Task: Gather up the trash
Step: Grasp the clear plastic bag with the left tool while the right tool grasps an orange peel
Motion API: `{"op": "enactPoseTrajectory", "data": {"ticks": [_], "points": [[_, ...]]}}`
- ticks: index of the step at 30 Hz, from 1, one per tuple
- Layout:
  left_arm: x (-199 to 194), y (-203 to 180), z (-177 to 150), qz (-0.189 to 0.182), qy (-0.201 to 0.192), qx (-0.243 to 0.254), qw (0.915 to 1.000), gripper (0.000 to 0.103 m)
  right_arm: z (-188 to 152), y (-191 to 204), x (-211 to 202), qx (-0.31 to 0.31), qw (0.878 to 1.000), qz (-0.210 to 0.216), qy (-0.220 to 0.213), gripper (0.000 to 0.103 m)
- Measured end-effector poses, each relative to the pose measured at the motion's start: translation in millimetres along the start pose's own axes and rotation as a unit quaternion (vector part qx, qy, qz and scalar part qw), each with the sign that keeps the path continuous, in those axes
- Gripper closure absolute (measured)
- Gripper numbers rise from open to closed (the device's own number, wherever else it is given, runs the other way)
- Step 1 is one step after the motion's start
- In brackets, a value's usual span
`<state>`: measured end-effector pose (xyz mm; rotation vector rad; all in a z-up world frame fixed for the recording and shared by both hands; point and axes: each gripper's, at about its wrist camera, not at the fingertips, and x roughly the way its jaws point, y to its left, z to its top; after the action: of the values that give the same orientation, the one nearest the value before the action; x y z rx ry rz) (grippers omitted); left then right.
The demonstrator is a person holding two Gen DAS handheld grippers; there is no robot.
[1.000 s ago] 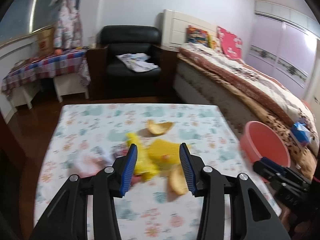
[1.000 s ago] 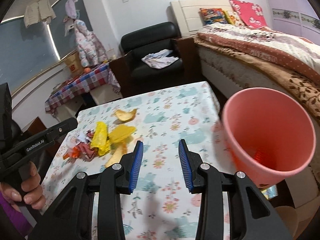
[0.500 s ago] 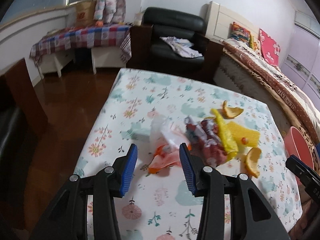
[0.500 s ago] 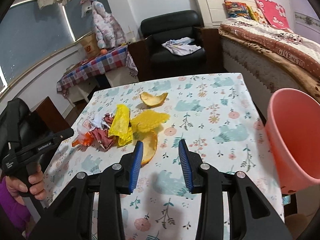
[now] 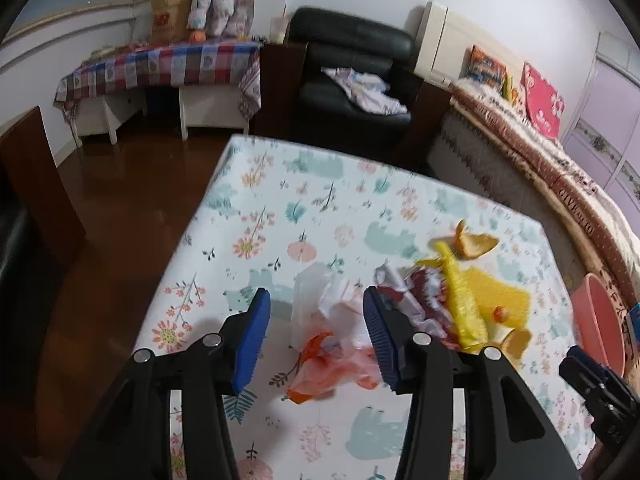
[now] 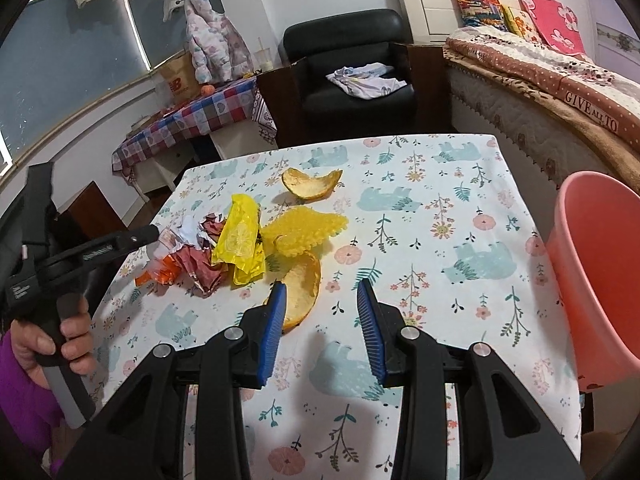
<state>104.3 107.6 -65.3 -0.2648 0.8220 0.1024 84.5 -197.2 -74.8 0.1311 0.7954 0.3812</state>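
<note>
On the worktop (image 6: 472,184) the trash is heaped at the left. The left claw (image 5: 316,330) is spread around the orange wrapper (image 5: 320,364), apparently for pinching; the right claw (image 6: 322,326) is spread, empty, beside an orange peel (image 6: 302,290), near the pink bin (image 6: 600,272).

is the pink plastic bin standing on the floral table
No, the pink plastic bin sits off the right edge of the floral table.
</note>
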Motion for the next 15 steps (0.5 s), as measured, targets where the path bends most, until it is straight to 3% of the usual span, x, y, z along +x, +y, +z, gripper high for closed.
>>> {"op": "enactPoseTrajectory", "data": {"ticks": [5,10,15], "points": [[11.3,7.2,-0.7,-0.041,0.022,-0.030,0.9985,0.055,1.6,2.1,13.2,0.001,1.000,0.011,0.017,0.066],[12.1,1.1,-2.9,-0.059,0.024,-0.011,0.9979,0.071,3.3,1.7,26.4,0.005,0.999,0.020,0.032,0.066],[7.8,4.2,-5.0,-0.064,0.018,-0.015,0.9977,0.078,5.7,-4.9,35.3,0.026,0.998,0.026,0.047,0.066]]}}
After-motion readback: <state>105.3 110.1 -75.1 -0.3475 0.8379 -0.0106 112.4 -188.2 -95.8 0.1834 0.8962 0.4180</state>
